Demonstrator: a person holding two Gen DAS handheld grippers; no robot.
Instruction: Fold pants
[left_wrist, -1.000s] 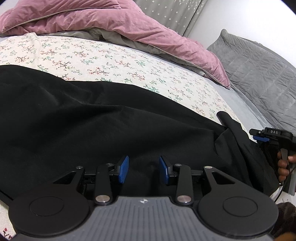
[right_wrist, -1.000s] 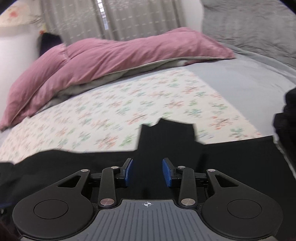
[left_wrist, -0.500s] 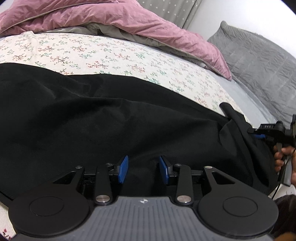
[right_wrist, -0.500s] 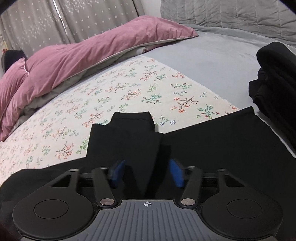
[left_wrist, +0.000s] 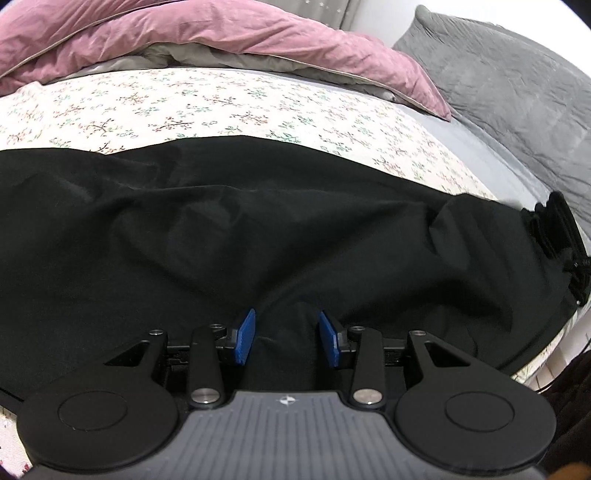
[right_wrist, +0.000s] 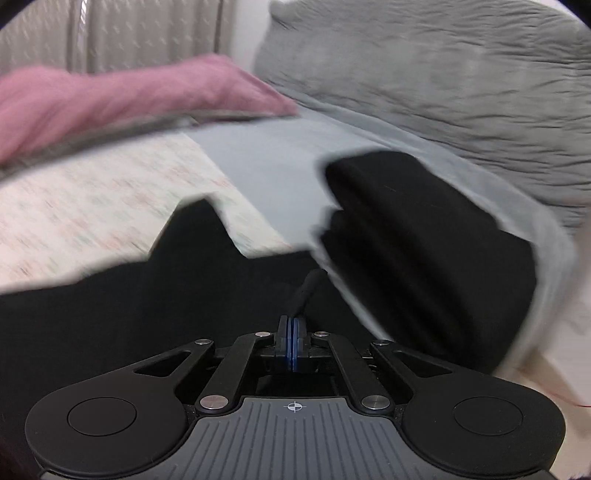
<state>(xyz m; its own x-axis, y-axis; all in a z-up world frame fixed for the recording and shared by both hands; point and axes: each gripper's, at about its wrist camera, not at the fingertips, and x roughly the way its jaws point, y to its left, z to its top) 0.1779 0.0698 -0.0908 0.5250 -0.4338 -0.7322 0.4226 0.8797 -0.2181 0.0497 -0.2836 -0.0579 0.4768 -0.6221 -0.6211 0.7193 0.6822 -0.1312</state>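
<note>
Hovering low over the black pants, the left gripper has its blue pads apart with a ridge of the fabric rising between them, unpinched. The right gripper has just been closing, and its pads now meet; whether any cloth is caught between them I cannot tell, though a thin dark drawstring juts up just past the tips. The pants lie spread and creased across the near edge of the bed, over the floral sheet.

A pinch on the cord alone would likely slip or drag the waist askew once lifted. With the left pads unclamped, its side may stay behind and bunch the fold.

Farther right, a folded black stack sits close beside the pants on the grey sheet and could be snagged. Beyond lie the pink duvet and a grey quilted cover.
</note>
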